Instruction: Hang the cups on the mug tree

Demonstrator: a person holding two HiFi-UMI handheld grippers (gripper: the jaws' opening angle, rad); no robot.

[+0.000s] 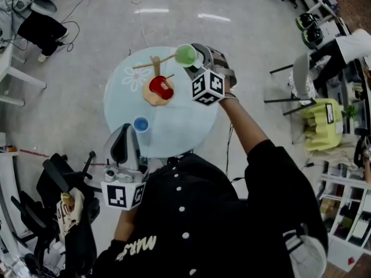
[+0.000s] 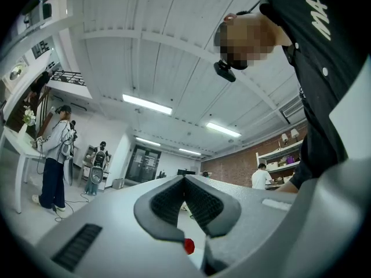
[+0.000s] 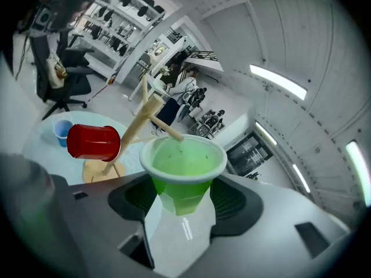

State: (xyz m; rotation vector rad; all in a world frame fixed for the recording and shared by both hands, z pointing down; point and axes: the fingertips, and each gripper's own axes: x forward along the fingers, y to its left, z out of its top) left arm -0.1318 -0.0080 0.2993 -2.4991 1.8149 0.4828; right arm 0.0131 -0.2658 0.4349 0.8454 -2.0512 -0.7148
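Found red cup (image 1: 161, 87) hung on mug tree (image 1: 155, 67), green cup (image 1: 185, 55) held in right gripper (image 1: 196, 59) at one peg's tip, blue cup (image 1: 141, 124) upright on table (image 1: 185, 129), apart from tree's base.

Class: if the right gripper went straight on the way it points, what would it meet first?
Probably an upper peg of the mug tree. The green cup held in the right gripper faces that peg's tip mouth-first, though depth is unclear.
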